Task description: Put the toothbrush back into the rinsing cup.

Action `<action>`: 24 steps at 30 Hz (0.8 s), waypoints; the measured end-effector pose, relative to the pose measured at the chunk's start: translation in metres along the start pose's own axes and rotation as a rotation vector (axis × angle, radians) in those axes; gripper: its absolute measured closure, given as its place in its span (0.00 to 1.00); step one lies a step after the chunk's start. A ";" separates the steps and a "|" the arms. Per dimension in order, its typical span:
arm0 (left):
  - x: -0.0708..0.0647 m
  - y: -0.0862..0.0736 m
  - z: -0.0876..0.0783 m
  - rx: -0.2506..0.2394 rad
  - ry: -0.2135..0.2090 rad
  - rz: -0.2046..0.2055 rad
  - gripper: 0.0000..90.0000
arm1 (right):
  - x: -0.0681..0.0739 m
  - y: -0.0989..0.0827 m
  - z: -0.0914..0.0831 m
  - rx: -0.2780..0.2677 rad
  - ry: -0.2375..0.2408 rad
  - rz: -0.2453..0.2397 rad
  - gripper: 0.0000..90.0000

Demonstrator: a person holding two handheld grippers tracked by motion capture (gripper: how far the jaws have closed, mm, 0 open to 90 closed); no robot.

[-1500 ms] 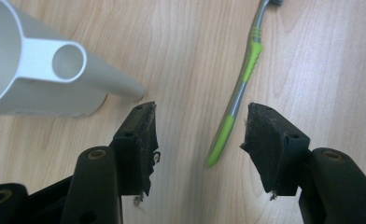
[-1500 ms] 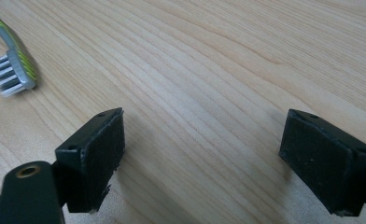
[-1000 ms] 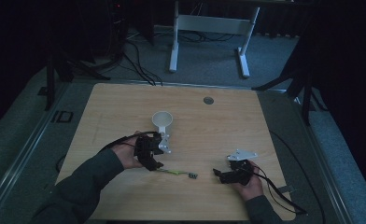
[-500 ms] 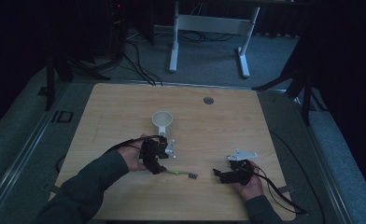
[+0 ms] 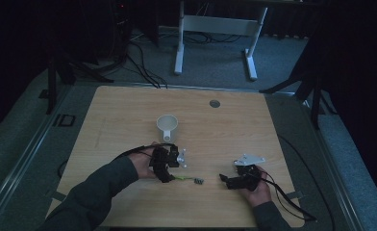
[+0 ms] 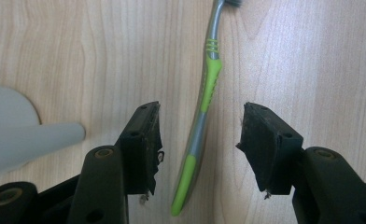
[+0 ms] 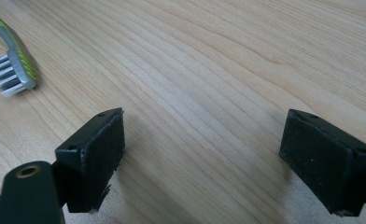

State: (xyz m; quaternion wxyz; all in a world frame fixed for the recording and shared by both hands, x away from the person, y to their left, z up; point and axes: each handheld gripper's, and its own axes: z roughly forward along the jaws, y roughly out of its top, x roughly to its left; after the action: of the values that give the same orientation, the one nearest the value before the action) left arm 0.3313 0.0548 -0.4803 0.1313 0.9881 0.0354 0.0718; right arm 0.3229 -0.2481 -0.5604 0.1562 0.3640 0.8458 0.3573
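- The toothbrush [image 6: 204, 100] is lying flat on the desk [image 5: 129, 110], its green-and-grey handle sitting between the jaws of the left hand-held gripper [image 6: 200, 135].
- Those jaws have just been closing a little, yet are standing apart, not pressing the handle.
- The white mug [image 5: 167, 126] is standing near the toothbrush, farther up the desk.
- The right hand-held gripper [image 7: 202, 154] is resting open beside the bristle end, holding nothing.

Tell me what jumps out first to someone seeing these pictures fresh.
The green and grey toothbrush lying flat on the wooden table, right between the open jaws of the left claw, which have just been closing in on it without touching. Behind it stands a white mug near the table's middle, and the right claw rests open beside the brush head.
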 end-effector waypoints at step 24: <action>-0.001 0.009 0.022 0.063 -0.037 0.021 0.60 | 0.000 0.000 0.000 0.001 0.003 -0.004 0.15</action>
State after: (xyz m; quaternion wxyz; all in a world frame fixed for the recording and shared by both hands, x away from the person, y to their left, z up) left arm 0.3336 0.0406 -0.4988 0.1001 0.9932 0.0250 0.0537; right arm 0.3228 -0.2481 -0.5604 0.1557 0.3617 0.8469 0.3572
